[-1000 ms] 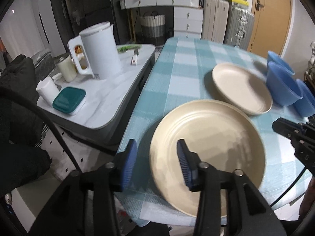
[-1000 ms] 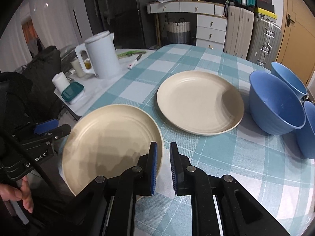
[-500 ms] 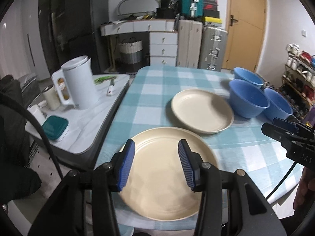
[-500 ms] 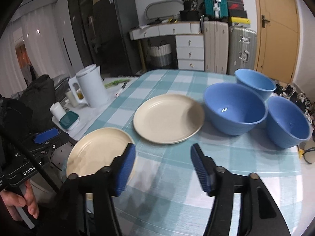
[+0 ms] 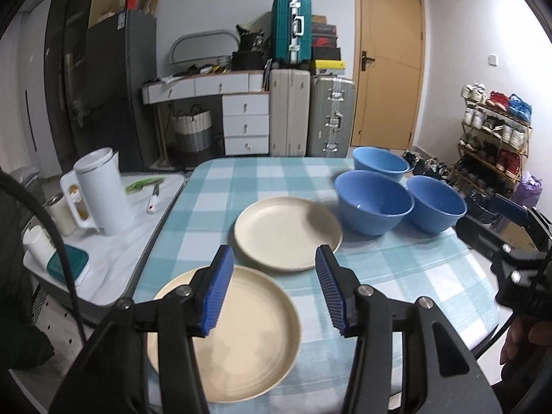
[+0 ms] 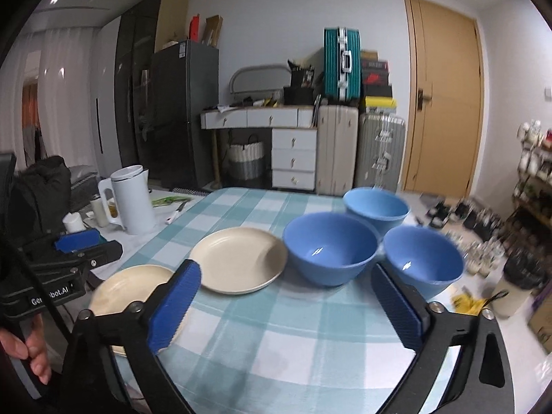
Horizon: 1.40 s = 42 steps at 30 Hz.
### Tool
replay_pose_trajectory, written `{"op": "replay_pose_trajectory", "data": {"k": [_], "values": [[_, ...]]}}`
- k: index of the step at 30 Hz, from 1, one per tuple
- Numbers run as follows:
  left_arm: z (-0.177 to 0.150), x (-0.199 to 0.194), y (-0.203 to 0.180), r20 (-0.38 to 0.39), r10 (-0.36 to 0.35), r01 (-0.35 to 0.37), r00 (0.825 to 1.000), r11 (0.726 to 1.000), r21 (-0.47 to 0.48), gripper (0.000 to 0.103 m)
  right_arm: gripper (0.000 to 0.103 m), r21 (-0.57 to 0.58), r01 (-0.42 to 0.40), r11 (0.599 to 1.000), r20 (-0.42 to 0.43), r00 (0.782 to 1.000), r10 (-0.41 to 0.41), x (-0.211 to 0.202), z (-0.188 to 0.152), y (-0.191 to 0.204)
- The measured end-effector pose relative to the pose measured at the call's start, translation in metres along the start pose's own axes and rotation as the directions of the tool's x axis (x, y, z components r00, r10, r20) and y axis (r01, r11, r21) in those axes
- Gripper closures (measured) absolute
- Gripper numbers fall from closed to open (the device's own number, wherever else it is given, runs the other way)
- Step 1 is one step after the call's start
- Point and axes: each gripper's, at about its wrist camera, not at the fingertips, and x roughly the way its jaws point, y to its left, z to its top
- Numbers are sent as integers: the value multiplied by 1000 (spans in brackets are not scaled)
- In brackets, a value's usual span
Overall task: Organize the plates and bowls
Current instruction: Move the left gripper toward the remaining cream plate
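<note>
Cream-coloured and round, the near plate (image 5: 238,331) lies flat at the near left edge of the checked tablecloth (image 5: 396,276), where a second ago I had its rim pinched in my right gripper (image 6: 286,307) and the plate tilted off the cloth. That gripper has let go: its jaws have just been swinging wide apart and now stand fully spread with only tablecloth between them. My left gripper (image 5: 272,289) has also been opening, more slowly, and sits about half spread with nothing pressed between its blue pads (image 5: 217,289); the near plate shows below and behind them, apart from both. Both views now look from higher and farther back than before, so more of the room shows. Counting the dishes: two cream plates, the near one and the far plate (image 5: 288,233) just beyond it toward the middle of the table, not touching it; and three blue bowls, the middle bowl (image 5: 374,200) just right of the far plate, the right bowl (image 5: 436,203) beside it, and the back bowl (image 5: 379,164) behind the two, all upright and clustered close. Off to the left stands a low white side table (image 5: 114,252) carrying one white kettle (image 5: 101,193) and one teal-lidded box (image 5: 67,267).
</note>
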Motion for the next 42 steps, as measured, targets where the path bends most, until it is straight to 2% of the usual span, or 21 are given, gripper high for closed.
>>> {"op": "replay_pose_trajectory", "data": {"k": [2, 4, 10, 20, 31, 38, 42], "values": [[2, -4, -10, 23, -10, 9, 1000, 1000, 20, 42, 1, -18, 6, 1000, 14, 1000, -5, -4, 0, 1], [3, -9, -20, 54, -3, 0, 999, 999, 41, 19, 1, -31, 16, 999, 25, 1000, -15, -7, -1, 2], [4, -21, -37, 136, 12, -26, 991, 995, 100, 8, 1, -24, 45, 999, 45, 998, -44, -12, 1, -1], [6, -21, -41, 137, 17, -32, 990, 994, 104, 5, 1, 67, 41, 997, 31, 999, -44, -8, 1, -20], [4, -14, -33, 99, 23, -31, 995, 996, 78, 5, 1, 53, 64, 997, 6, 998, -65, 1, 1, -16], [4, -14, -19, 88, 13, -13, 996, 1000, -2, 4, 1, 73, 67, 995, 17, 998, -68, 4, 2, -15], [5, -12, -11, 80, 20, -16, 997, 999, -45, 1, 1, 72, 57, 996, 14, 998, -59, 7, 3, -11]]}}
